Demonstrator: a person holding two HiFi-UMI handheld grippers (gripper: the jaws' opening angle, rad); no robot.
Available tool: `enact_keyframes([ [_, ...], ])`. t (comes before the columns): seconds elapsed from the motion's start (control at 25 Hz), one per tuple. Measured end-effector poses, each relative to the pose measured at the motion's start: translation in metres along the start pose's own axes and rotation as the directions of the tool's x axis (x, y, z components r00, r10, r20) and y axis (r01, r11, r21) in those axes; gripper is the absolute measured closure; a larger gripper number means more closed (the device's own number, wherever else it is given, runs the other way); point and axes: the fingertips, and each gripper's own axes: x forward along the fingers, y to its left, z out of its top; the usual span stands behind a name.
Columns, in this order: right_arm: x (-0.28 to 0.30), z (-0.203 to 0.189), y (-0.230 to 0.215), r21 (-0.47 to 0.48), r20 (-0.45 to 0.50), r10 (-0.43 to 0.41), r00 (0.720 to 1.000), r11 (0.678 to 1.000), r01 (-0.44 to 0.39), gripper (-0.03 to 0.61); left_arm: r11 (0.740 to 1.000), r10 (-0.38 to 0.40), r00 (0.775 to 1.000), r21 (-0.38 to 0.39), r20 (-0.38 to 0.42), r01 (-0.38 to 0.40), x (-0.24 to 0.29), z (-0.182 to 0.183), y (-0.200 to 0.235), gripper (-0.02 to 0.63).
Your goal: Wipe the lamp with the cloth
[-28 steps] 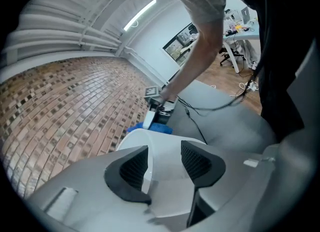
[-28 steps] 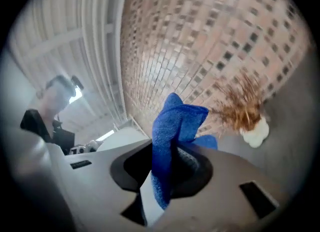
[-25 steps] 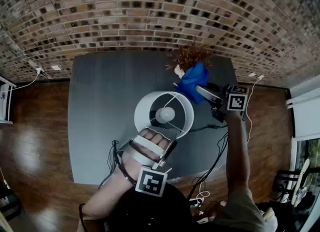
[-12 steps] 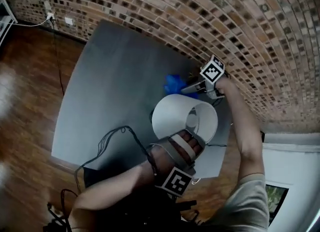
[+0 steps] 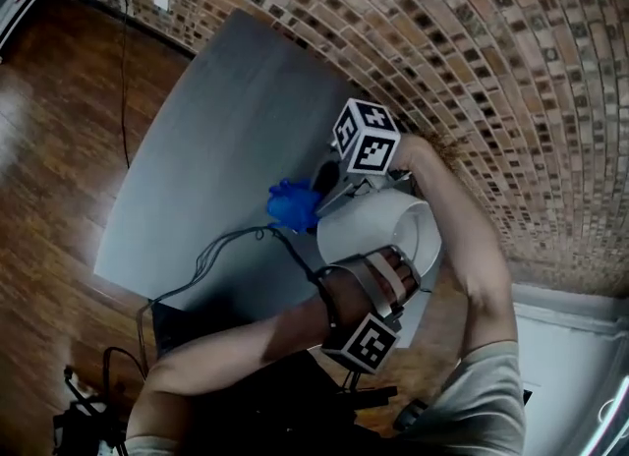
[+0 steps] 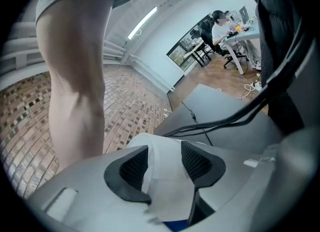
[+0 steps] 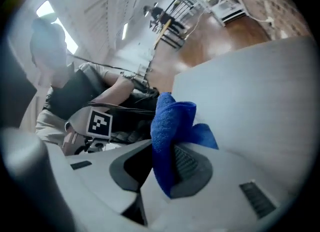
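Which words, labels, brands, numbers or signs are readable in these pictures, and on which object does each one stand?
No word, brand or number is readable in any view.
Right marker cube, on the right gripper: black-and-white square patterns only, no letters.
Left marker cube, on the left gripper: the same patterns, no letters.
Pale patch on the left gripper's body: too blurred to read.
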Motion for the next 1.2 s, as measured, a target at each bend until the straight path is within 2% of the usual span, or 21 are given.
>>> enact_keyframes([
  [0.08, 0.023, 0.01, 0.022, -0.061, -0.056, 0.053, 0.997, 0.997, -0.057, 0.5, 1.0, 0.005, 1.0, 0.001, -0.006, -0.005, 0.001, 0.0, -0.004, 0.4],
  [0.12, 0.025, 0.016, 0.024, -0.08, -0.038, 0.022, 0.999, 0.996, -0.025, 0.5, 1.0, 0.006, 1.0, 0.019, -0.004, -0.006, 0.0, -0.002, -0.008, 0.4],
  [0.2, 0.0, 0.028, 0.018, -0.083, 0.096, -0.15, 0.984, 0.984, 0.158, 0.5, 0.998, 0.01, 1.0, 0.063, 0.009, -0.011, -0.002, -0.003, -0.017, 0.4],
  [0.24, -0.025, 0.032, 0.018, -0.063, 0.197, -0.255, 0.947, 0.96, 0.272, 0.5, 0.998, 0.018, 1.0, 0.066, 0.016, -0.019, -0.002, -0.002, -0.019, 0.4],
  [0.28, -0.057, 0.035, 0.024, -0.029, 0.315, -0.359, 0.879, 0.922, 0.387, 0.5, 0.998, 0.029, 0.999, 0.053, 0.023, -0.03, -0.002, 0.0, -0.017, 0.394],
  [0.32, -0.093, 0.035, 0.038, 0.023, 0.44, -0.452, 0.776, 0.869, 0.494, 0.5, 0.999, 0.038, 0.999, 0.025, 0.032, -0.039, -0.002, 0.002, -0.015, 0.393],
  [0.36, -0.129, 0.032, 0.059, 0.09, 0.559, -0.528, 0.639, 0.805, 0.586, 0.5, 0.999, 0.04, 0.998, -0.013, 0.044, -0.04, -0.003, 0.004, -0.012, 0.39],
  [0.44, -0.184, 0.007, 0.126, 0.244, 0.734, -0.608, 0.304, 0.653, 0.717, 0.5, 0.996, 0.011, 0.997, -0.093, 0.076, -0.004, -0.007, 0.007, -0.009, 0.409],
  [0.52, -0.203, -0.041, 0.213, 0.387, 0.813, -0.581, -0.036, 0.493, 0.779, 0.5, 0.99, -0.026, 0.994, -0.135, 0.102, 0.039, -0.008, 0.006, -0.006, 0.449],
  [0.56, -0.195, -0.071, 0.258, 0.448, 0.826, -0.533, -0.183, 0.425, 0.787, 0.5, 0.988, -0.043, 0.993, -0.14, 0.108, 0.058, -0.008, 0.004, -0.005, 0.453],
  [0.64, -0.145, -0.134, 0.339, 0.561, 0.812, -0.4, -0.425, 0.33, 0.759, 0.5, 0.986, -0.097, 0.99, -0.125, 0.106, 0.11, -0.007, -0.004, -0.01, 0.457],
  [0.68, -0.107, -0.16, 0.371, 0.613, 0.786, -0.33, -0.523, 0.308, 0.727, 0.5, 0.983, -0.13, 0.985, -0.113, 0.112, 0.142, -0.01, -0.007, -0.012, 0.462],
  [0.72, -0.067, -0.18, 0.396, 0.662, 0.75, -0.274, -0.603, 0.301, 0.686, 0.5, 0.978, -0.165, 0.978, -0.109, 0.132, 0.179, -0.015, -0.008, -0.013, 0.462],
  [0.8, 0.005, -0.205, 0.411, 0.747, 0.659, -0.242, -0.712, 0.323, 0.581, 0.5, 0.95, -0.235, 0.947, -0.151, 0.221, 0.271, -0.027, -0.005, -0.008, 0.459],
  [0.84, 0.036, -0.217, 0.397, 0.783, 0.61, -0.271, -0.744, 0.349, 0.515, 0.5, 0.928, -0.256, 0.925, -0.197, 0.28, 0.317, -0.031, -0.004, -0.001, 0.459],
  [0.92, 0.091, -0.231, 0.329, 0.82, 0.534, -0.372, -0.759, 0.449, 0.356, 0.5, 0.881, -0.251, 0.892, -0.294, 0.375, 0.371, -0.034, -0.004, 0.021, 0.46],
  [1.0, 0.137, -0.218, 0.235, 0.776, 0.496, -0.436, -0.751, 0.61, 0.158, 0.5, 0.859, -0.23, 0.891, -0.348, 0.392, 0.375, -0.032, -0.009, 0.037, 0.502],
  [1.04, 0.153, -0.201, 0.186, 0.709, 0.48, -0.44, -0.759, 0.704, 0.041, 0.5, 0.86, -0.237, 0.896, -0.348, 0.376, 0.373, -0.03, -0.013, 0.039, 0.509],
  [1.12, 0.164, -0.159, 0.098, 0.471, 0.422, -0.399, -0.814, 0.864, -0.179, 0.5, 0.878, -0.274, 0.911, -0.306, 0.307, 0.368, -0.025, -0.017, 0.035, 0.525],
  [1.16, 0.162, -0.138, 0.06, 0.329, 0.385, -0.375, -0.843, 0.91, -0.254, 0.5, 0.892, -0.286, 0.922, -0.279, 0.262, 0.356, -0.022, -0.019, 0.03, 0.522],
  [1.2, 0.157, -0.117, 0.027, 0.198, 0.35, -0.354, -0.867, 0.933, -0.301, 0.5, 0.905, -0.29, 0.931, -0.255, 0.219, 0.342, -0.018, -0.019, 0.025, 0.514],
])
